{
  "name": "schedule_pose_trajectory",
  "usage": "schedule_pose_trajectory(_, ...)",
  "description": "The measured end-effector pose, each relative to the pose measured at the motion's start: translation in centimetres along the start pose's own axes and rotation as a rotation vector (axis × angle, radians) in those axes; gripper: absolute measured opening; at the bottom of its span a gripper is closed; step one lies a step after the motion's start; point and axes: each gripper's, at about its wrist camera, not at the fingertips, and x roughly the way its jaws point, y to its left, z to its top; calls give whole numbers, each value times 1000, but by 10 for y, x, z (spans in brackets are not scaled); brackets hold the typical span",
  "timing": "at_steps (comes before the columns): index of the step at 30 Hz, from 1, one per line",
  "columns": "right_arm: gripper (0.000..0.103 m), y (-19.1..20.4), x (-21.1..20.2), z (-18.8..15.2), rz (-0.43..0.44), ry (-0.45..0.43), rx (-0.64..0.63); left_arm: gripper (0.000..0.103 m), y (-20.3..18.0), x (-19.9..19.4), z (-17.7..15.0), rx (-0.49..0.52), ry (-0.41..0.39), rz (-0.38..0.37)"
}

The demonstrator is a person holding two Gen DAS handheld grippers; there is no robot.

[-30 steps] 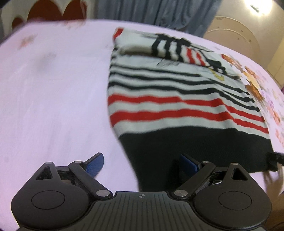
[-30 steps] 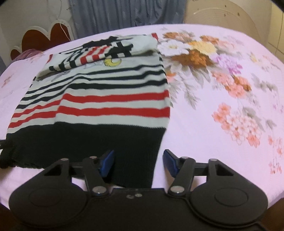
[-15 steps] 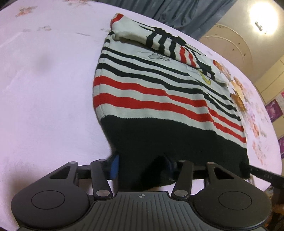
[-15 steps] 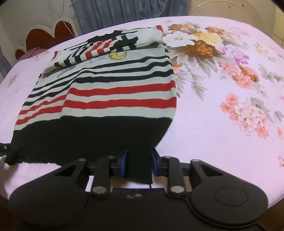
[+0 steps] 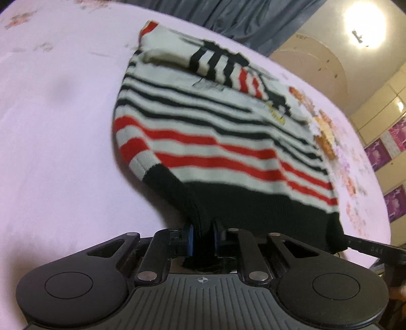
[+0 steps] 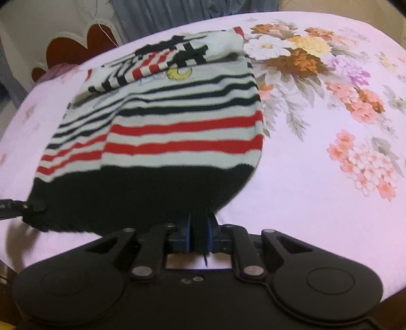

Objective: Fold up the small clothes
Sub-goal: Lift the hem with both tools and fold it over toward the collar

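Observation:
A small knitted sweater with black, red and white stripes and a black hem lies on a pink bedsheet; it also shows in the right wrist view. Its sleeves are folded across the chest at the far end. My left gripper is shut on the hem's left corner. My right gripper is shut on the hem's right corner. Both corners are lifted off the sheet, and the hem sags between them.
The pink bedsheet has a flower print right of the sweater. A red and white scalloped headboard and a grey curtain stand behind the bed. The other gripper's finger shows at the edge.
Both grippers went from open around the hem corners to shut on them. They have since lifted the hem off the sheet, and the near part of the sweater now bulges upward.

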Motion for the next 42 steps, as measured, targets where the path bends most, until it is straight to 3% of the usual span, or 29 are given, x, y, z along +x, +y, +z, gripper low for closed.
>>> schedule_pose_trajectory(6,12,2,-16,28,57,-94,3,11,-12,-11,34,18,-98,-34)
schedule_pose_trajectory(13,11,3,-24,87,89,-215,-20,10,-25,-5,87,24,-206,-66)
schedule_pose_trajectory(24,11,-2,10,191,92,-336,-20,10,-28,32,179,-14,-340,-46)
schedule_pose_trajectory(34,11,-21,88,269,86,-306,59,10,-15,97,257,-58,-334,45)
schedule_pose_trajectory(42,11,-36,142,304,71,-255,142,10,-6,142,286,-62,-296,112)
